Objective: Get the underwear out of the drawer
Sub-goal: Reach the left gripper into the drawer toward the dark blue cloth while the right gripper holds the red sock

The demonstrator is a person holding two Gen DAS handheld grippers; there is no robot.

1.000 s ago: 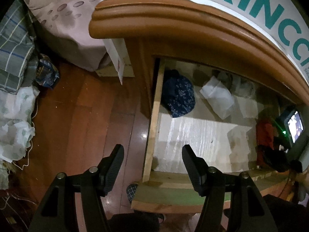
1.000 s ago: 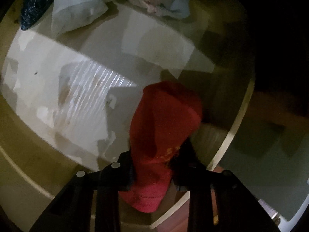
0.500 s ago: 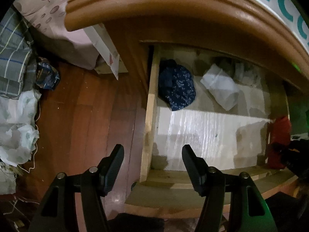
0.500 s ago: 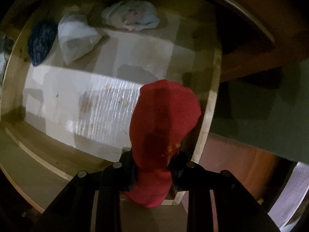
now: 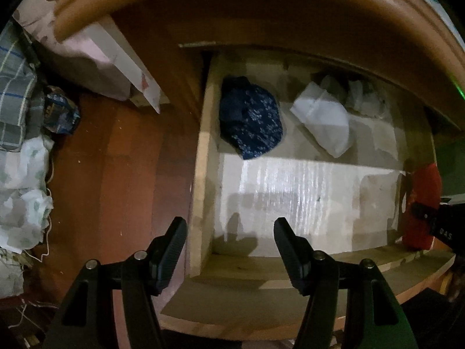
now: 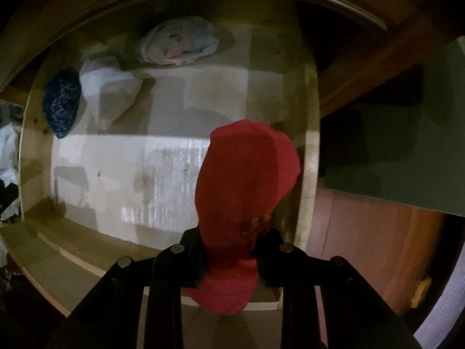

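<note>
My right gripper (image 6: 231,250) is shut on red underwear (image 6: 244,192) and holds it over the right front corner of the open wooden drawer (image 6: 309,174). The red underwear also shows at the right edge of the left wrist view (image 5: 423,203), with the right gripper (image 5: 433,221) behind it. My left gripper (image 5: 229,244) is open and empty above the drawer's front left corner (image 5: 200,203). In the drawer lie a dark blue patterned piece (image 5: 250,122), a white folded piece (image 5: 325,122) and a pale bundle (image 6: 178,42) at the back.
The drawer's pale lined bottom (image 5: 305,200) is bare in the middle. The cabinet's rounded wooden top edge (image 5: 261,3) overhangs the drawer. To the left is red-brown wooden floor (image 5: 116,174) with white cloths (image 5: 23,192), a plaid cloth (image 5: 14,99) and a bed (image 5: 87,58).
My right gripper has drawn back and up with the red underwear, so more of the drawer shows. My left gripper has shifted so the drawer sits more centred.
</note>
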